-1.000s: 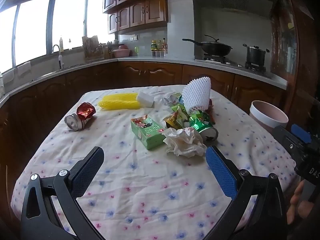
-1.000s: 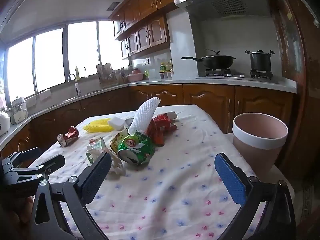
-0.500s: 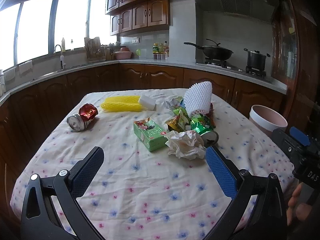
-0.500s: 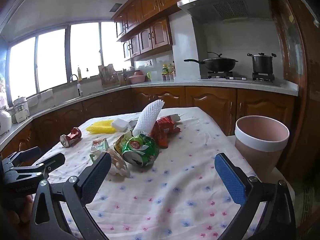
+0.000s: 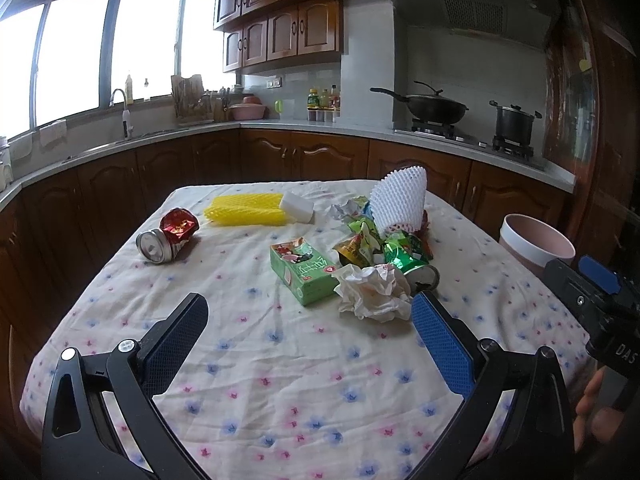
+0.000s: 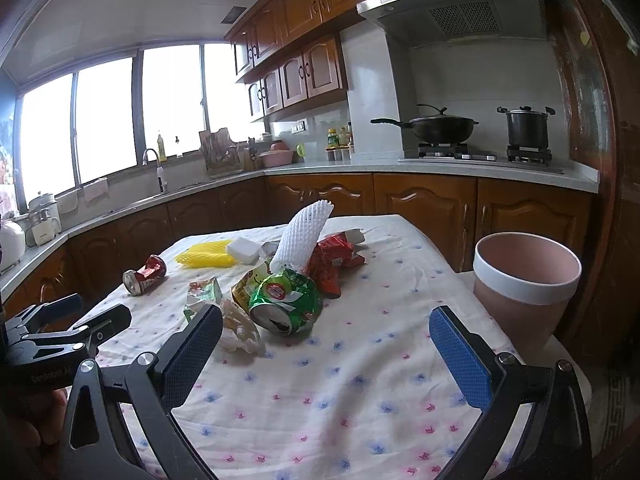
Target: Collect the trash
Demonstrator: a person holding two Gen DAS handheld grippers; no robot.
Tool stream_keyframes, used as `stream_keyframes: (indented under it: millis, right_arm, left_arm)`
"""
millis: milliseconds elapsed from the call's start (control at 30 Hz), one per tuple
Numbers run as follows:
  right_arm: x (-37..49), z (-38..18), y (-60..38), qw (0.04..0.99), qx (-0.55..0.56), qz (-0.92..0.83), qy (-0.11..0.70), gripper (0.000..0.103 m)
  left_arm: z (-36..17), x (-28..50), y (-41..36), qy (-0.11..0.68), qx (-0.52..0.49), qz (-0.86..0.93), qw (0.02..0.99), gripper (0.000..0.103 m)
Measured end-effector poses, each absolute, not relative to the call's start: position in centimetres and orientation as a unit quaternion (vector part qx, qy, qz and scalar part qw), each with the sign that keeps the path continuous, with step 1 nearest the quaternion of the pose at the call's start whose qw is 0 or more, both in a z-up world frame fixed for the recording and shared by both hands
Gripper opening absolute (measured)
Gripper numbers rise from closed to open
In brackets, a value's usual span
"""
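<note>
Both the left hand-held gripper (image 5: 306, 316) and the right hand-held gripper (image 6: 326, 330) are hovering spread apart, gripping nothing; the crumpled tissue (image 5: 374, 292) is lying beside the green can (image 6: 286, 300) on the desk (image 5: 280, 380).

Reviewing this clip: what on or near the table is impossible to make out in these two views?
- Pink bin: its bottom is out of sight in both views, so its contents are unknown.
- Crumpled tissue: in the right wrist view, partly covered by the right hand-held gripper finger.
- Red wrapper: in the left wrist view, mostly behind the white foam net.
- Green carton: its print is too small to read.
</note>
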State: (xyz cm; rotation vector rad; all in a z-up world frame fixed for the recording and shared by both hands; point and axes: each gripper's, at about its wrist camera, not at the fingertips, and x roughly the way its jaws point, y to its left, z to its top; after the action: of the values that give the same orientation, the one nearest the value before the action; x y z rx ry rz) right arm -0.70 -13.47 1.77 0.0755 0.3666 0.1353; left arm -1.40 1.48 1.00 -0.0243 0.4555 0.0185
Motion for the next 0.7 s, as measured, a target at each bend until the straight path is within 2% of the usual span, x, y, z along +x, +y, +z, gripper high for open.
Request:
stream_keyframes:
  millis: [700]
  right_arm:
    - [-0.76, 1.77, -13.29, 0.98, 0.038, 0.068, 0.181, 0.103]
  left_arm:
    - [0.92, -1.54, 1.53, 0.225, -0.013, 0.005, 0.974, 0.103]
